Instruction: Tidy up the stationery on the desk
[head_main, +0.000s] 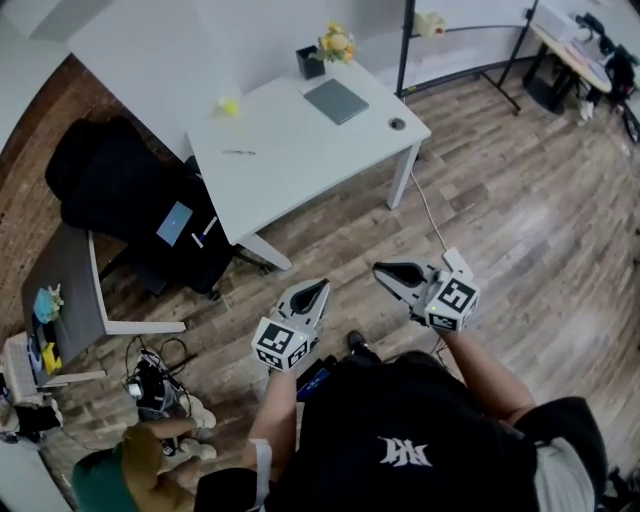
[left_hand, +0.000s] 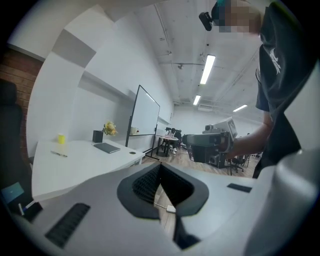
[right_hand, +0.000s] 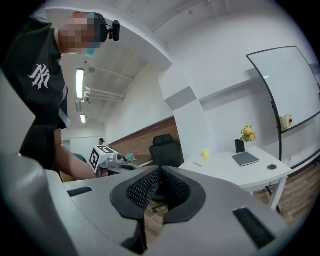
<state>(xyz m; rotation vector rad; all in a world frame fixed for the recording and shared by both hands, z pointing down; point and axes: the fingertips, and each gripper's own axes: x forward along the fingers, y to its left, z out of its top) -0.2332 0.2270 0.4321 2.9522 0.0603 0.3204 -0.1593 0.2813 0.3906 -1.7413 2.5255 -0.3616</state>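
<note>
A white desk (head_main: 300, 160) stands ahead on the wood floor. On it lie a grey notebook (head_main: 337, 100), a thin pen (head_main: 239, 152) and a small yellow object (head_main: 229, 105). A black pen holder (head_main: 310, 62) stands by yellow flowers (head_main: 336, 43). Both grippers hang over the floor, well short of the desk. My left gripper (head_main: 320, 288) is shut and empty, its jaws (left_hand: 160, 167) closed together. My right gripper (head_main: 381, 268) is likewise shut with nothing in it (right_hand: 160, 172). The right gripper view shows the notebook (right_hand: 245, 158) and pen (right_hand: 197, 164).
A black office chair (head_main: 120, 190) stands left of the desk, with a blue card (head_main: 175, 222) on its seat. A grey side desk (head_main: 65, 290) with clutter is at far left. A whiteboard stand (head_main: 405, 45) rises behind the desk. A cable (head_main: 432, 215) runs across the floor.
</note>
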